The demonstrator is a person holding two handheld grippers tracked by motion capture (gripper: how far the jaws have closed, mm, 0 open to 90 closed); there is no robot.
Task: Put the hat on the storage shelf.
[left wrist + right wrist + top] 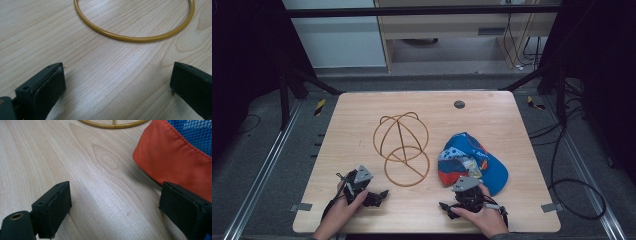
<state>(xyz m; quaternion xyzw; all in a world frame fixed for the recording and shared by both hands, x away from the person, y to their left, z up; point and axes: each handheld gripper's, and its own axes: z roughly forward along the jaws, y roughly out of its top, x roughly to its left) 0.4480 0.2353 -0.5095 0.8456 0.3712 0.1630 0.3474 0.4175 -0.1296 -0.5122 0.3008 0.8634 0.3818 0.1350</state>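
A golden-brown wire frame (402,147) of joined hoops lies in the middle of the wooden table (357,115). To its right lies a blue cap (472,160) with an orange brim. My left gripper (379,196) rests near the front edge, left of the frame, and stands open with nothing between its jaws. In the left gripper view its jaws (117,85) face the frame's nearest hoop (135,38), still apart from it. My right gripper (446,210) sits just in front of the cap, open and empty. In the right gripper view (115,207) the orange brim (175,162) lies close by the right jaw.
A small dark round plug (459,104) sits in the table near the far edge. Grey tape tabs (300,207) mark the front corners. Cables (572,195) trail on the floor to the right, and dark frame legs (292,85) stand behind the table.
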